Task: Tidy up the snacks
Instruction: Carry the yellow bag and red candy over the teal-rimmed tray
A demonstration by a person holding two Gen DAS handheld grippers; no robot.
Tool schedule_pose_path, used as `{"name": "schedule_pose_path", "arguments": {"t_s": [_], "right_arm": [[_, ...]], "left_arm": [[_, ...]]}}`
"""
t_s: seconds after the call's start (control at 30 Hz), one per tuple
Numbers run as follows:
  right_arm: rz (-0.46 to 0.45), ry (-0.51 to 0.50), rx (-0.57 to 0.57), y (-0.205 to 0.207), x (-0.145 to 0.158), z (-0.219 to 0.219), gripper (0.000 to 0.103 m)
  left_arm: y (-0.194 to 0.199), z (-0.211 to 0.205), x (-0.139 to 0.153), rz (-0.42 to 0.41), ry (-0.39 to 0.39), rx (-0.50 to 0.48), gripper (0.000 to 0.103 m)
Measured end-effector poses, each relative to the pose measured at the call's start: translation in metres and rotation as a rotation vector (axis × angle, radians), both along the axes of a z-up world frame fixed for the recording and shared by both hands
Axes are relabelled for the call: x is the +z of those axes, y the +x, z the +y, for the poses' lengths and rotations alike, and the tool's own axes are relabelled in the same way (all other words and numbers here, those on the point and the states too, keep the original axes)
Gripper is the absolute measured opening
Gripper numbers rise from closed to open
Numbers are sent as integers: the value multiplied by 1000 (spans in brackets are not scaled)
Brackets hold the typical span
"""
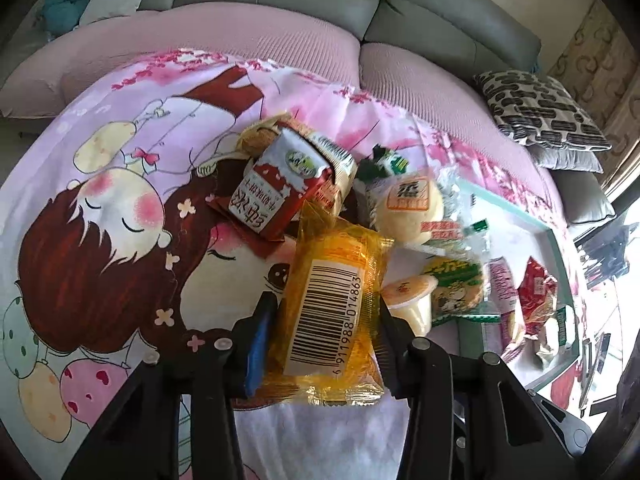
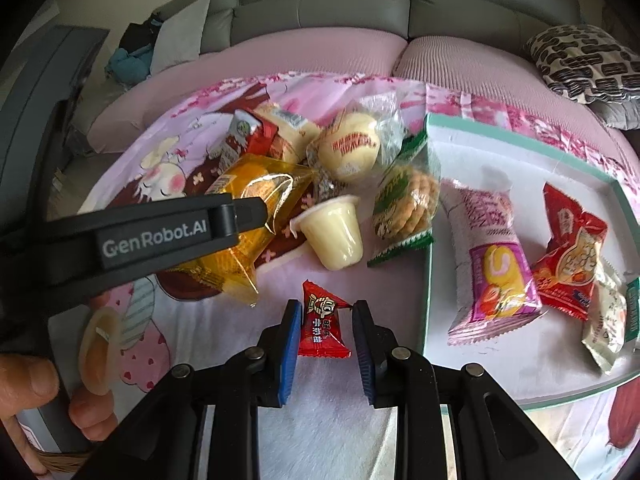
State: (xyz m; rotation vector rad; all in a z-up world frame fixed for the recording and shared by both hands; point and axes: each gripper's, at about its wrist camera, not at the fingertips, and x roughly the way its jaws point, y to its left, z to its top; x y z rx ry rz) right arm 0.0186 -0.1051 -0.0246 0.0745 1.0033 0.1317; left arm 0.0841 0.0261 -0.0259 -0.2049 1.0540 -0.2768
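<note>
Left hand-held gripper [image 1: 324,316] is clamped on the yellow barcoded snack pack [image 1: 332,300], both pads on its sides. The right wrist view shows that pack [image 2: 256,216] sitting over the left part of the snack pile, left of the jelly cup [image 2: 334,236]. Right hand-held gripper [image 2: 326,332] is closed on the small red candy [image 2: 323,326], near edge of the cartoon-print cloth [image 1: 100,208], just left of the tray.

Both grips look done, so the step is carry and place into the white tray with the teal rim [image 2: 430,216] on the right.

- Lift the yellow pack straight up before going sideways. It overlaps the red-and-white milk carton [image 1: 276,192] and sits near the round bun in clear wrap [image 1: 412,208], so a sideways drag will probably pull the pile along.
- The wrapper is slick film and may slip. Keep the squeeze on and move slowly.
- The candy seems held by the wrapper. Don't swing it, and clear the tray rim before lowering.
- The tray already holds a pink swiss-roll pack [image 2: 492,268] and a red snack bag [image 2: 568,256]. Bare floor shows at the far left corner and the near edge, so drop there, not on top of the packs.
- Move one hand at a time. The left hand-held gripper crosses in front of the right one's path to the tray.
- Let go only once the item rests on the tray floor.
</note>
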Motion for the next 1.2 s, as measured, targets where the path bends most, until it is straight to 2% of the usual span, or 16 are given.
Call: {"name": "schedule_pose_path", "arguments": {"t_s": [0.33,0.67,0.9,1.07,1.2], "right_arm": [[-49,15,-6,-6,15,-3,27],[-84,24,-29,-9,24,-13,27],[-134,13,-136,-7,41,-49,27],[-156,12,-240,-4,50,-87,27],[-189,14,-316,-3,62,-117,27]], "left_arm": [[-11,7,23,-65,1,29,47],[-15,2,32,-84,-6,33,47],[-13,-30,51,-142,-26,-34,47],[-3,-59,56,-159,-31,-96,47],[0,-85,67,-204,-32,-145,47]]}}
